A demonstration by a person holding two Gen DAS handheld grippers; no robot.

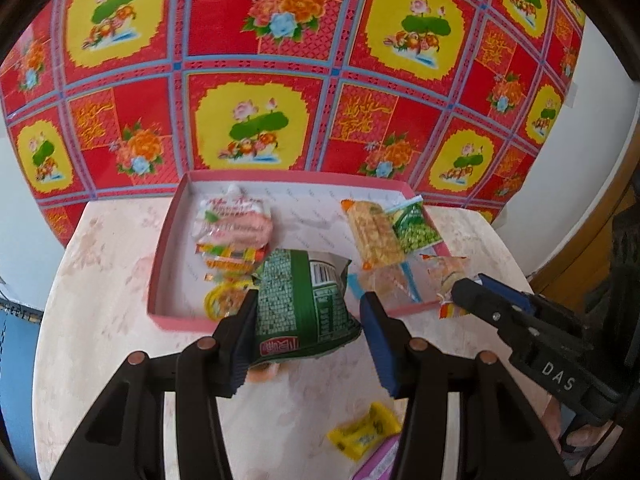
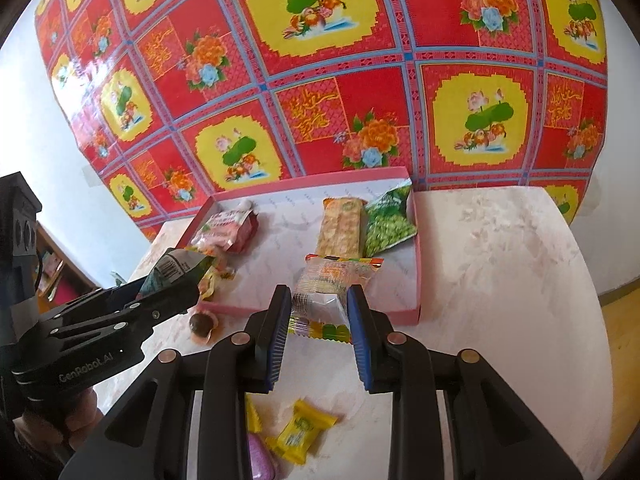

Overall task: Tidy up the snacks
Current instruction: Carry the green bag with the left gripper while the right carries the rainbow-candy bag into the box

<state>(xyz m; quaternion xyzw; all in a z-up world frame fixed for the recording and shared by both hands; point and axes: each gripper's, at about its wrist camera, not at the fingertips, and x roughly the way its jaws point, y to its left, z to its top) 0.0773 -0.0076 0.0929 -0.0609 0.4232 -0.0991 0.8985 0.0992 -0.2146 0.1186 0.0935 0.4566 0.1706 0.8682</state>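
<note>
Over the pink tray (image 1: pixel 276 322), 2 handheld grippers each carry a snack: the left gripper (image 1: pixel 306 312) clamps a green packet (image 1: pixel 304 300), the right gripper (image 2: pixel 319 306) pinches a clear wrapped snack (image 2: pixel 328 280), long axis pointing into the tray just ahead.

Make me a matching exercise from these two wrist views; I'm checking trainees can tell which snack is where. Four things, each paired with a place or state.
Things:
1. green snack bag
2. clear-wrapped snack
3. green pea packet
4. yellow candy

Places or states:
A. lying on the table, outside the pink tray
B. held between the fingers of the right gripper
C. lying in the tray's far right corner
D. held in the left gripper

Pairs: 1-D, 2-B, 3-C, 4-A
</note>
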